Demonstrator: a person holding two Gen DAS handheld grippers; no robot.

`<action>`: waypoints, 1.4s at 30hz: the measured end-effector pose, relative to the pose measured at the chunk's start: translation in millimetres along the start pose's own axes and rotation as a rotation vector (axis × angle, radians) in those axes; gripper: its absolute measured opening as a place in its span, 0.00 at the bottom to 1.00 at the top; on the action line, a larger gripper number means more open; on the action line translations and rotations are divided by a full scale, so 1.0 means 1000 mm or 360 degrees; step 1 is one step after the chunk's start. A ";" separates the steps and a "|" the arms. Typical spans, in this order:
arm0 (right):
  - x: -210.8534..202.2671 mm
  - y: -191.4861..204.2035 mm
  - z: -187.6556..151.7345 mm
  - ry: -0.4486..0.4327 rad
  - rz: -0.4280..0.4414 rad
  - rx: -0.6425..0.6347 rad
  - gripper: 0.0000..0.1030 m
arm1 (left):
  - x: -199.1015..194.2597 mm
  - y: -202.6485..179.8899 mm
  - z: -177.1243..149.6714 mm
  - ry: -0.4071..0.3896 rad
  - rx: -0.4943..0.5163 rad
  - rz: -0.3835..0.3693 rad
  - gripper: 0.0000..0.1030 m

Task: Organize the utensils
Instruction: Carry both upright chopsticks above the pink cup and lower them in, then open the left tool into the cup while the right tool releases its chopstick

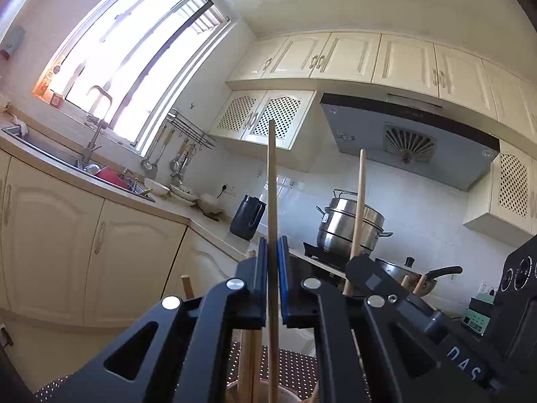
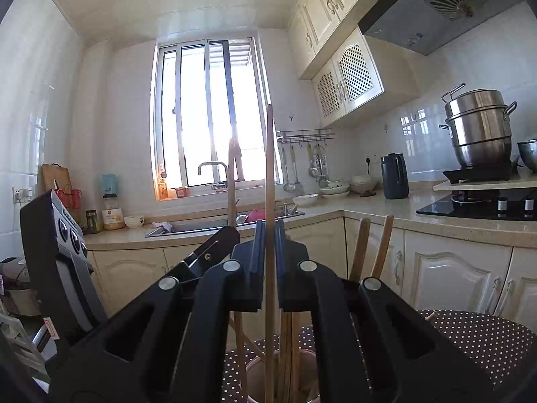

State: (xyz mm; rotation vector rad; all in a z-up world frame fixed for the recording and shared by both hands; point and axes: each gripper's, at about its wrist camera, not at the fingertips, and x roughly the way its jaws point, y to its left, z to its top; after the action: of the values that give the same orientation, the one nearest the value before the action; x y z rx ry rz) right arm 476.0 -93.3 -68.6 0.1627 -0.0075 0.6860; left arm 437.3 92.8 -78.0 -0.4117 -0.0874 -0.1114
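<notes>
Matt wooden chopstick [image 1: 272, 181], glossy steel steamer pot [image 1: 350, 223]

Both tools were matte black, built from angular linkage arms with triangular cut-outs. The left gripper [image 1: 272, 255] carried blue pads on its fingers' inner faces and four round silver pivot caps behind them. The right gripper [image 2: 268, 235] had dark pads and the same four silver caps; white letters marked its body beside the left.
</notes>
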 end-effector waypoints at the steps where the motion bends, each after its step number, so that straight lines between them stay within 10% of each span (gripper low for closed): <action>1: 0.000 -0.002 -0.003 -0.0006 -0.0001 0.0008 0.06 | 0.002 0.000 -0.002 -0.0001 0.0005 0.0004 0.06; 30: -0.028 0.006 -0.040 0.0352 -0.0074 -0.0162 0.06 | -0.030 -0.003 -0.047 0.0461 0.0278 0.0026 0.06; 34: -0.033 0.004 -0.045 0.0421 -0.0134 -0.0164 0.07 | -0.037 -0.004 -0.045 0.0536 0.0291 0.0029 0.35; 42: -0.050 0.006 -0.044 0.0433 -0.0225 -0.0133 0.26 | -0.048 0.000 -0.038 0.0653 0.0237 0.0060 0.54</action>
State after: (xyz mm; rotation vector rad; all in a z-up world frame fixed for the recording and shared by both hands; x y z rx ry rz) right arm 431.3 -113.3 -113.9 -0.0114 0.2341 0.5610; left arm 392.1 82.0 -118.2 -0.2353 0.3147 -0.1492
